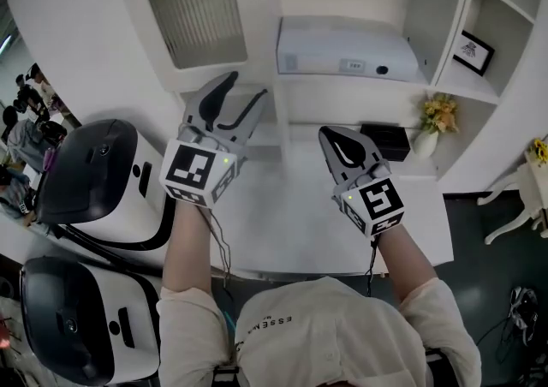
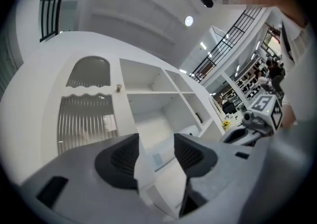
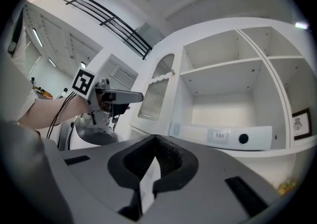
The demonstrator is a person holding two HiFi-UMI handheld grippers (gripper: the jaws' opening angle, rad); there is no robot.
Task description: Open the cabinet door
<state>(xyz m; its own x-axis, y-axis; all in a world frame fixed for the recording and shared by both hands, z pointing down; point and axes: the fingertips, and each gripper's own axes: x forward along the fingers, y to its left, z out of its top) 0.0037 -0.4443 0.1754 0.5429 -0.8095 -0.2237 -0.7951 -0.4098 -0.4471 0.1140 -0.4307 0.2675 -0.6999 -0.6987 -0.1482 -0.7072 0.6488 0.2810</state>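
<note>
The white cabinet door (image 1: 195,13) with a ribbed glass panel stands at the upper left and lies in line with the cabinet front. Its small knob (image 2: 119,87) sits on the door's right edge, high up. My left gripper (image 1: 242,92) is open below the door's lower right corner, touching nothing. In the left gripper view the gripper (image 2: 156,153) points up at the door (image 2: 84,114) and holds nothing. My right gripper (image 1: 330,135) is shut and empty over the counter, to the right. The right gripper view shows the shut gripper (image 3: 153,153), the door (image 3: 153,96) and the left gripper (image 3: 111,98).
Open shelves fill the cabinet right of the door; a white box-shaped device (image 1: 342,51) lies on one. A framed picture (image 1: 473,53), a vase of yellow flowers (image 1: 435,116) and a black box (image 1: 385,139) stand right. White-and-black machines (image 1: 103,180) crowd the left beside the counter (image 1: 282,223).
</note>
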